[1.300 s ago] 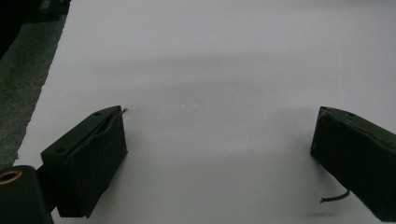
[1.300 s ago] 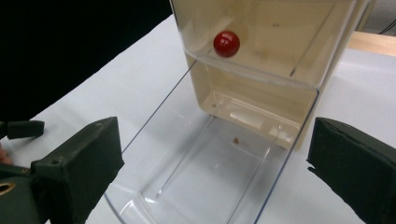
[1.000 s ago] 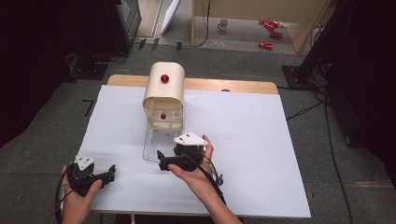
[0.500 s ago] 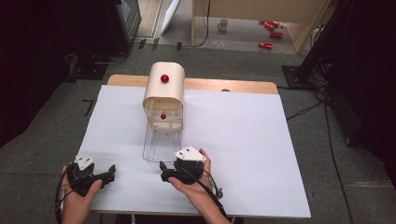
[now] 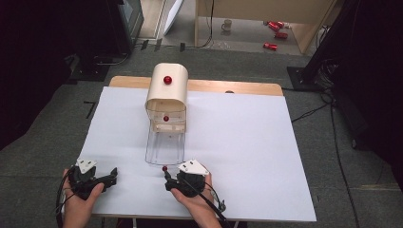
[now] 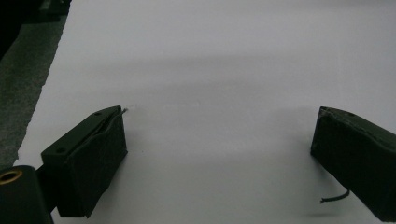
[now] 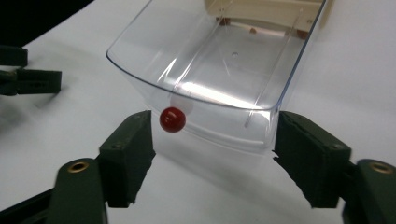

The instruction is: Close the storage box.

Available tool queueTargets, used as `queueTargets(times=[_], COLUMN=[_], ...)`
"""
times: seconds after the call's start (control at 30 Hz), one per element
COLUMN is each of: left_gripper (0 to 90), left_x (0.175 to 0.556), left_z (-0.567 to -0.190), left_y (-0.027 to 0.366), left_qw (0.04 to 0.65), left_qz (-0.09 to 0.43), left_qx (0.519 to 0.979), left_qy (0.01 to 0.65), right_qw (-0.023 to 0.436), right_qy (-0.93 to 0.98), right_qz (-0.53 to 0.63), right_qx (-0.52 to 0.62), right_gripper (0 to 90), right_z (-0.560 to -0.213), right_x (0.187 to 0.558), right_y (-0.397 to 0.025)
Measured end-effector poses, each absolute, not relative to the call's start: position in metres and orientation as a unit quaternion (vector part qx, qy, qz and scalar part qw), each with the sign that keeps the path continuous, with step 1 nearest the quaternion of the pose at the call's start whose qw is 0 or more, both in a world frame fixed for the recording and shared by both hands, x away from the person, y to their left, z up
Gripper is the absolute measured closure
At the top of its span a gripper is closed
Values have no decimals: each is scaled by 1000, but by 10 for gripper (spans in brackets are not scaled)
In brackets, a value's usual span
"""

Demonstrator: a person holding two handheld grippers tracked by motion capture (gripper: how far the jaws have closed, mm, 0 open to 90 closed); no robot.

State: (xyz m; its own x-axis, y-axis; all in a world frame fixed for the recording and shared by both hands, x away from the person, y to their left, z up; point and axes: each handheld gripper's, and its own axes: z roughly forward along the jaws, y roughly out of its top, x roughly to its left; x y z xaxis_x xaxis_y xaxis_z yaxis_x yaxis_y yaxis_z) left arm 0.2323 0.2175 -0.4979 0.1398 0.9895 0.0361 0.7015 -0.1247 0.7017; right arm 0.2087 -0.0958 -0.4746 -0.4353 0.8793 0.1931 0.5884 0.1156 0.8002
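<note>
The clear drawer (image 5: 164,148) is pulled out of the cream box (image 5: 166,97), resting on the white surface (image 5: 247,142); its red knob (image 7: 172,119) faces 6 o'clock. The step in hand appears to be opening the drawer. The right gripper (image 7: 212,144) sits at the drawer front, jaws spread wide, grasping nothing, left jaw beside the knob. The next move likely calls for backing off squarely. The left gripper (image 5: 90,178), at 8 o'clock, rests released.
</note>
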Motion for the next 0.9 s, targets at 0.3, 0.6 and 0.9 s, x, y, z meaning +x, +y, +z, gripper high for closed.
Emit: queueTargets(times=[0.3, 0.6, 0.9], left_gripper=[37, 37, 37], left_x=[232, 232, 232], left_z=[-498, -498, -498], left_y=[218, 218, 218], left_qw=[275, 276, 276], left_qz=[261, 262, 262], left_qx=[703, 703, 703], left_qy=[601, 601, 601], right_qw=[152, 151, 156], right_qy=[729, 735, 732], right_qz=[416, 421, 418], right_qx=[522, 509, 515], right_gripper=[479, 582, 641], right_z=[-487, -489, -490], right_x=[206, 205, 209], right_y=[-89, -67, -55])
